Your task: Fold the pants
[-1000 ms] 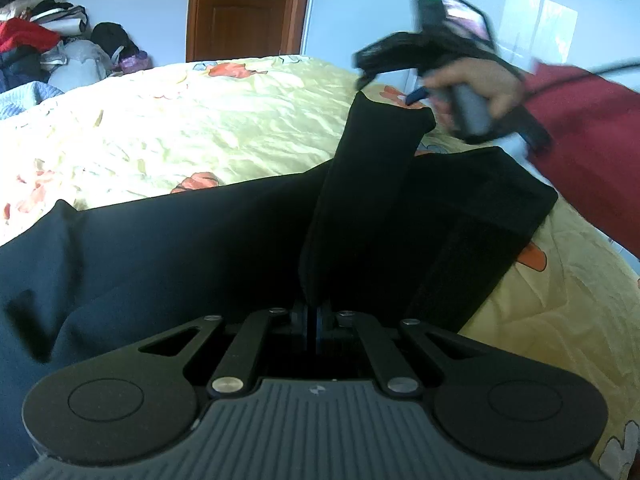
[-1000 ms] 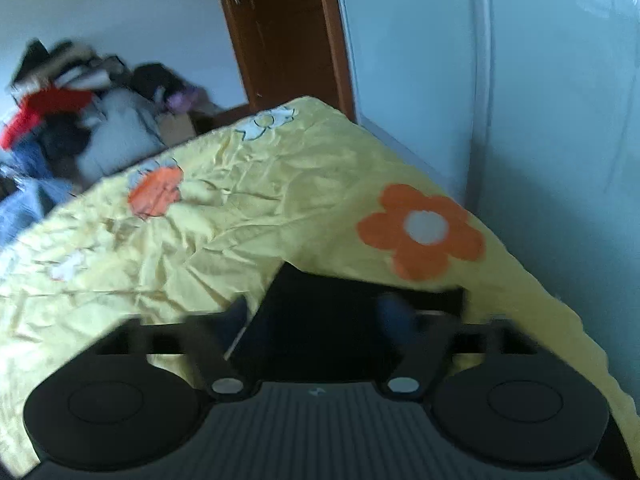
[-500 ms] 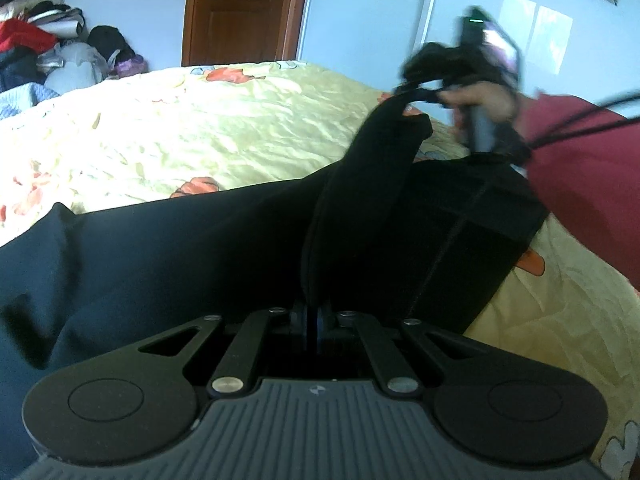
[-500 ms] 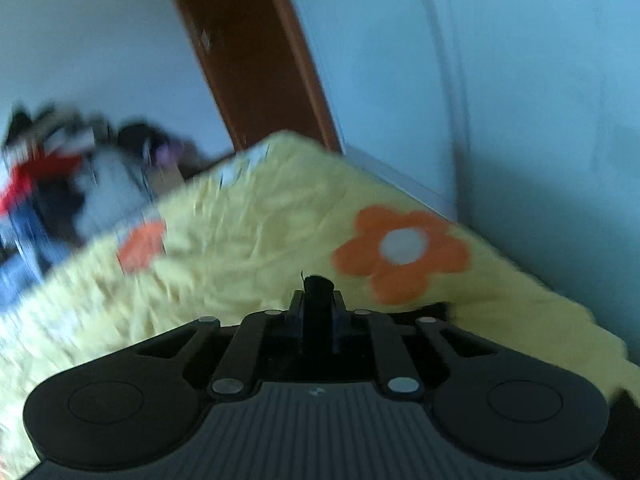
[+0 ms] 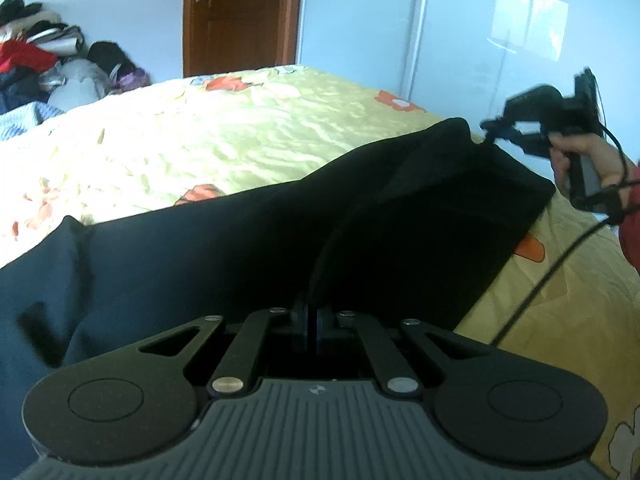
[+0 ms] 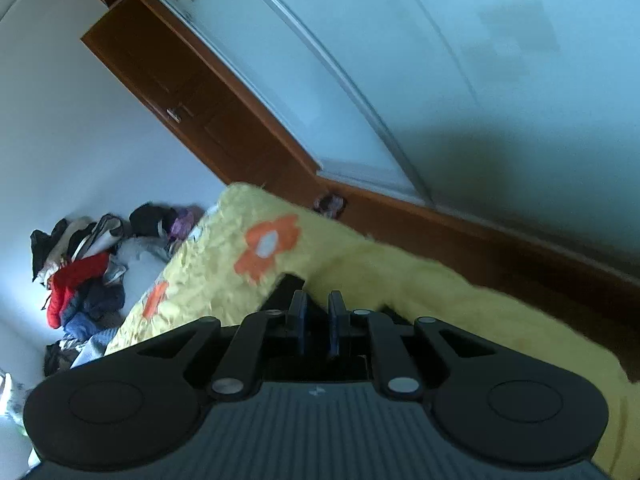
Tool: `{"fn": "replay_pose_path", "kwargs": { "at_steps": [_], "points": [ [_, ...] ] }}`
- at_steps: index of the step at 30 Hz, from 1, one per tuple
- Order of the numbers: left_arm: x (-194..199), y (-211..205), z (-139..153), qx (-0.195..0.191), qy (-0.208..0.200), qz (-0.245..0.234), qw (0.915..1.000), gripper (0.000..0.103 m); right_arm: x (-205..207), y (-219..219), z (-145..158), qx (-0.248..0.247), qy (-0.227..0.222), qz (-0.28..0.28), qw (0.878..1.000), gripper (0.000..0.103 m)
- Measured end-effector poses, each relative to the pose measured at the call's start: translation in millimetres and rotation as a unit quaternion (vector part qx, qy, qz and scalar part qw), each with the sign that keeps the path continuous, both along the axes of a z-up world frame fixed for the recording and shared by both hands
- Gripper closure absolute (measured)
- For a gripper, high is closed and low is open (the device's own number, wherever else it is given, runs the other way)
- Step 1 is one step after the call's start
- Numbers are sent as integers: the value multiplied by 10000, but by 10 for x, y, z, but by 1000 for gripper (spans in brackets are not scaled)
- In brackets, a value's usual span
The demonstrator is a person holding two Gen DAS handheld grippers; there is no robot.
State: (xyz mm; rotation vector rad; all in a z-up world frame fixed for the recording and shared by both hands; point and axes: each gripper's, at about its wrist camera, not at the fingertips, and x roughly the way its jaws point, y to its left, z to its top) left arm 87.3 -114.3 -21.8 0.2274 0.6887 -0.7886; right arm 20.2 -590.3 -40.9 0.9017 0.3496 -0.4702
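Black pants lie across the yellow flowered bedspread. My left gripper is shut on a raised fold of the pants near the front edge. My right gripper shows at the right of the left wrist view, held in a hand at the far corner of the pants. In the right wrist view the right gripper has its fingers close together with a narrow gap, and dark cloth lies just ahead of them. Whether cloth sits between them is unclear.
A pile of clothes and bags lies beyond the bed at the left by the wall, also in the right wrist view. A brown door and pale wardrobe panels stand behind. A cable trails over the bed's right side.
The right gripper went from open to closed on the pants corner, then swung right and down, tilting its view. The raised pant leg now lies lower. The left gripper stayed shut.
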Motion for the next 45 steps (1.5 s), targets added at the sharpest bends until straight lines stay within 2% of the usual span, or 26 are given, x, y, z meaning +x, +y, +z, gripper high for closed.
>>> {"fn": "replay_pose_path", "kwargs": {
  "at_steps": [3, 6, 8, 10, 12, 14, 16, 18, 20, 22, 24, 25, 26, 28, 31, 33, 35, 36, 37, 38, 39, 40, 42, 43, 44, 45],
  "points": [
    [-6, -31, -2, 81, -43, 46, 9999, 100, 10, -72, -158, 427, -1, 13, 9991, 90],
    [-16, -45, -6, 146, -88, 50, 9998, 100, -1, -66, -245, 707, -116, -73, 9974, 81],
    [-16, -48, -13, 167, -85, 49, 9998, 100, -41, -24, -243, 739, -198, -38, 9971, 73],
    [-20, -67, -20, 197, -102, 47, 9997, 99, -90, 21, -246, 832, -321, 40, 9960, 58],
    [-21, -84, -30, 224, -136, 47, 9996, 99, -106, 76, -240, 758, -407, 149, 9962, 54],
    [-22, -88, -32, 230, -155, 67, 9996, 99, -30, 141, -219, 435, -261, 291, 9983, 54],
    [-12, -97, -27, 226, -162, 104, 9996, 99, 77, 168, -185, 115, -20, 419, 9991, 86],
    [20, -100, -15, 228, -240, 202, 9992, 99, 156, 136, -187, 138, 57, 464, 9988, 90],
    [65, -85, 26, 137, -306, 354, 9988, 99, 170, 79, -112, 92, -101, 390, 9991, 91],
    [89, -20, 128, -132, -387, 510, 9979, 99, 54, 80, 116, -153, -573, 314, 9977, 91],
    [25, 50, 257, -406, -574, 411, 9967, 99, -91, 159, 419, -776, -818, 350, 9930, 91],
    [-19, 47, 295, -390, -655, 239, 9968, 99, -168, 204, 497, -1034, -821, 390, 9905, 92],
    [-65, 26, 298, -266, -682, -19, 9973, 99, -239, 236, 523, -1221, -697, 407, 9892, 91],
    [-166, -30, 192, 75, -643, -435, 9970, 99, -408, 253, 414, -1432, -144, 329, 9890, 91],
    [-288, -125, -45, 522, -538, -775, 9942, 99, -659, 204, 58, -1220, 450, 232, 9912, 91],
    [-365, -143, -97, 663, -764, -802, 9916, 99, -765, 192, -120, -972, 574, 186, 9934, 91],
    [-328, -138, -82, 639, -645, -795, 9927, 99, -789, 205, -193, -907, 631, 223, 9936, 91],
    [-289, -128, -64, 614, -527, -770, 9937, 94, -772, 209, -195, -945, 693, 277, 9927, 90],
    [-261, -102, -37, 620, -448, -725, 9944, 83, -760, 214, -176, -996, 766, 308, 9916, 86],
    [-256, -78, 0, 626, -403, -695, 9948, 81, -730, 210, -152, -1037, 859, 301, 9904, 82],
    [-270, -29, 53, 581, -377, -694, 9952, 75, -719, 220, -104, -1140, 1001, 163, 9883, 70],
    [-286, 23, 105, 523, -318, -690, 9957, 69, -724, 261, -27, -1346, 1104, -164, 9846, 59],
    [-291, 171, 225, 329, -117, -758, 9965, 58, -864, 398, 148, -1953, 1009, -1012, 9703, 55],
    [-280, 236, 292, 210, -15, -815, 9965, 55, -875, 521, 244, -2307, 857, -1053, 9635, 55],
    [-257, 279, 358, 94, 37, -842, 9964, 54, -828, 645, 323, -2592, 695, -687, 9609, 55],
    [-205, 327, 434, -35, 33, -814, 9967, 50, -722, 785, 390, -2783, 600, -69, 9586, 55]
  ]
}}
